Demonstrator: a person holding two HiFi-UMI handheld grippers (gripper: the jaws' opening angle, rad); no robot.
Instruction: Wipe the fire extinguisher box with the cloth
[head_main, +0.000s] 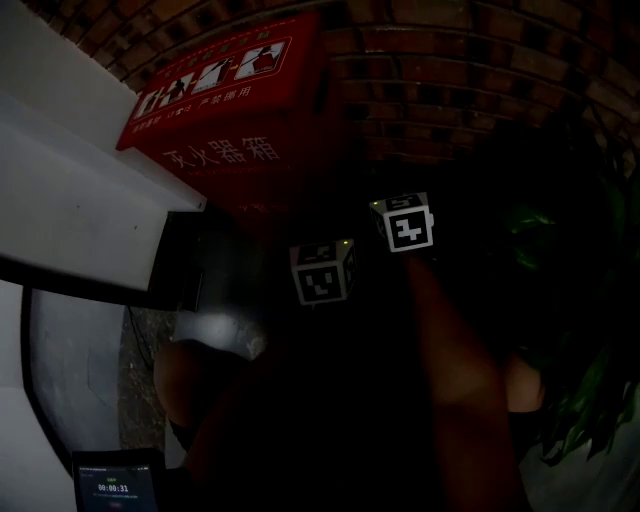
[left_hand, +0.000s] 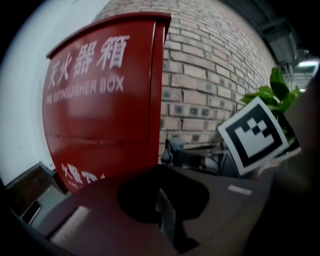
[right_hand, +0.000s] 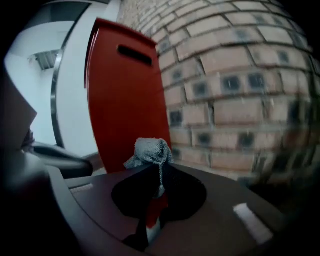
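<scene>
Pressing the cloth your right gripper pinches flat onto the fire extinguisher box helps; left gripper's clenched empty.

Down to the floor, and there's not much of it on show: one speckled grey strip at the lower left of the head view, squeezed between a pale curved surface and deep shadow. Everything else underfoot is black. The red fire extinguisher box stands against the brick wall, but its foot sinks into the dark, so where it meets the floor can't be made out. Over on the right, plant leaves hang above a pale patch; floor or pot, can't tell.
</scene>
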